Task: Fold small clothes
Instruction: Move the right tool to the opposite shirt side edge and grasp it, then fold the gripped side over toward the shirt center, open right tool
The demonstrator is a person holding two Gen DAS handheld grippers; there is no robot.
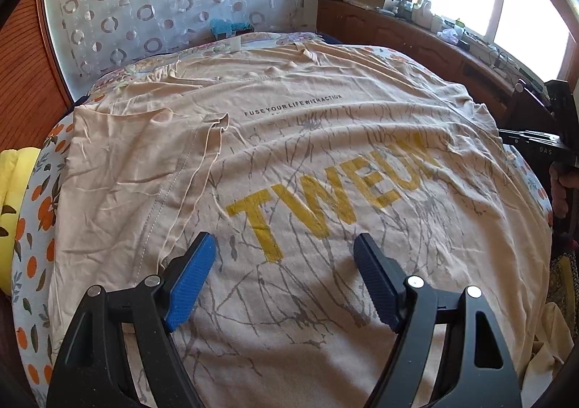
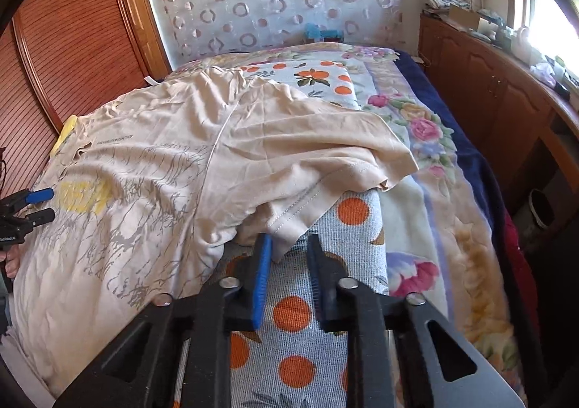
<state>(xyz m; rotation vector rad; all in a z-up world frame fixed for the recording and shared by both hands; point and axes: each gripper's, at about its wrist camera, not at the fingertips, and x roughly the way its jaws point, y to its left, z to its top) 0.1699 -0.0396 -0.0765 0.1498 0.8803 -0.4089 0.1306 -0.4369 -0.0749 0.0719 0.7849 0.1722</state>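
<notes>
The left tool [image 1: 286, 238] sits closest to the lens, its blue pads spread wide with nothing between them. It hovers over the yellow lettering on the chest of the beige T-shirt [image 1: 325, 118], apparently waiting or ready to hold the body flat while the other side is worked.

The shirt lies spread print-up on the bed, over an orange-patterned sheet [image 2: 293, 314], with its neck toward the far curtain. That flat layout suits folding sides toward the middle. The left sleeve [image 1: 119, 162] is already turned in over the body, so that side looks done.

In the right wrist view, the right tool [image 2: 289, 239] is low at the shirt's other edge, where the right sleeve [image 2: 325, 154] lies bunched and spills off the body onto the sheet. Its jaws stand narrow but parted, and the stitched hem corner [image 2: 289, 216] hangs between them; a gap shows, so I judge the cloth not yet pinched. Taking the sleeve by its hem gives a firm double edge to lift and carry inward, matching the left side.
</notes>
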